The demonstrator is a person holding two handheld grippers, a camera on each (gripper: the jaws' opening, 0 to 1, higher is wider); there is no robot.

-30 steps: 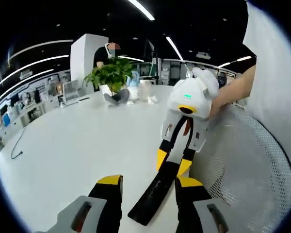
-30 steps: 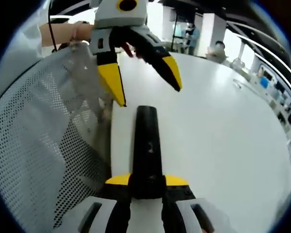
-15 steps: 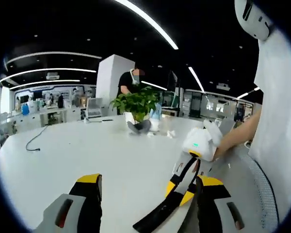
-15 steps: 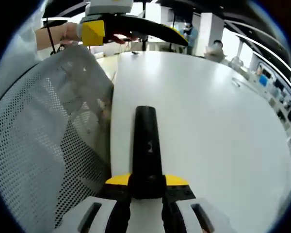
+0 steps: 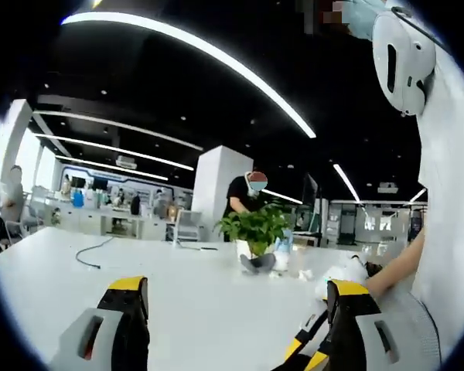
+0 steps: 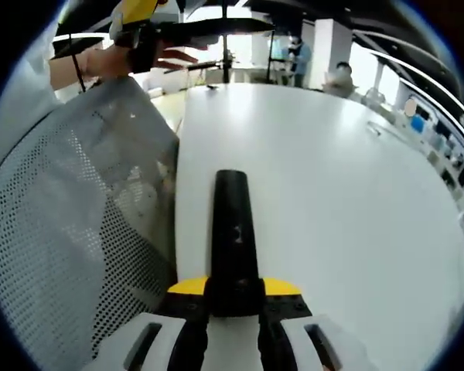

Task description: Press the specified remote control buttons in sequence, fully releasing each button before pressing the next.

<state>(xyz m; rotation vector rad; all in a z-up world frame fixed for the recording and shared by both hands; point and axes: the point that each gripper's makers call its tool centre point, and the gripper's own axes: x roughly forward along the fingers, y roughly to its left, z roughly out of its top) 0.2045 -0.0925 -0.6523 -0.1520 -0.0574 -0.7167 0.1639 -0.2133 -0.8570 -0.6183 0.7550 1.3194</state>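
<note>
A long black remote [image 6: 233, 230] points away from me over the white table [image 6: 332, 193], and my right gripper [image 6: 233, 287] is shut on its near end. In the left gripper view my left gripper [image 5: 237, 286] is open with nothing between its jaws, held up and looking level across the table [image 5: 193, 294]. The right gripper's yellow tips [image 5: 308, 352] show low beside my right jaw. In the right gripper view the left gripper [image 6: 187, 31], held by a hand, hangs well above and beyond the remote's far end.
A grey mesh chair back [image 6: 62, 232] runs along the table's left edge. At the table's far side stand a potted plant [image 5: 255, 228] and small items, with a person [image 5: 250, 195] behind. A cable [image 5: 93, 251] lies to the left.
The left gripper has lifted up and away from the remote's far end, its view tilting up toward the ceiling. The remote stays still in the right gripper.
</note>
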